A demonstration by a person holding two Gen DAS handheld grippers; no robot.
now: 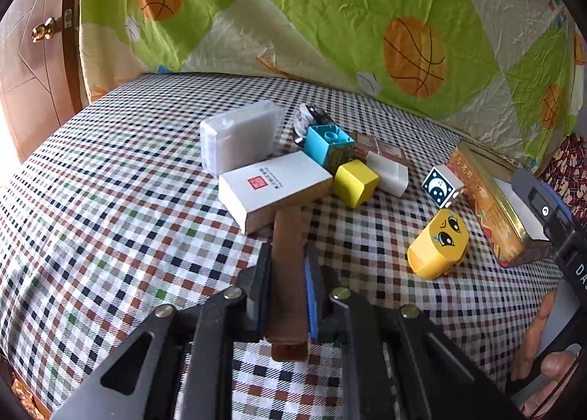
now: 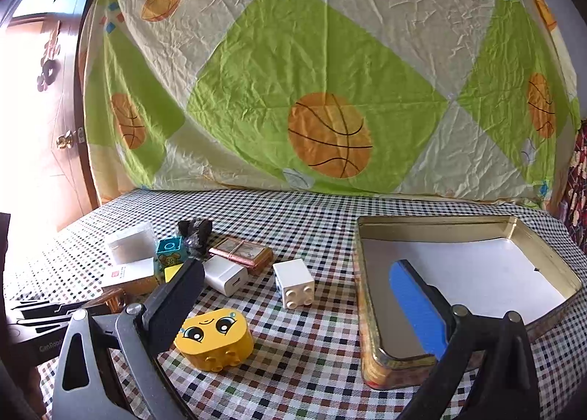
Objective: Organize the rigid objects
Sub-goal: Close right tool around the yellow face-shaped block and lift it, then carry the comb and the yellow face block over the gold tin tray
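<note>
My left gripper (image 1: 288, 255) is shut on a flat brown wooden piece (image 1: 288, 273) whose far end lies under a white box (image 1: 273, 187). Behind it lie a translucent plastic case (image 1: 238, 134), a teal block (image 1: 328, 143), a yellow cube (image 1: 355, 182), a white charger (image 1: 390, 172), a moon block (image 1: 440, 187) and a yellow face block (image 1: 438, 245). My right gripper (image 2: 297, 295) is open and empty, above the cloth between the face block (image 2: 214, 337) and the open metal tin (image 2: 370, 310). A white stud block (image 2: 295, 282) lies ahead of it.
The checked tablecloth (image 1: 110, 218) covers the table, with a basketball-print sheet (image 2: 293, 71) hanging behind. A bundle of cards (image 2: 242, 251) and a dark crumpled item (image 2: 196, 233) lie at the back. A wooden door with a knob (image 1: 42, 31) stands at the left.
</note>
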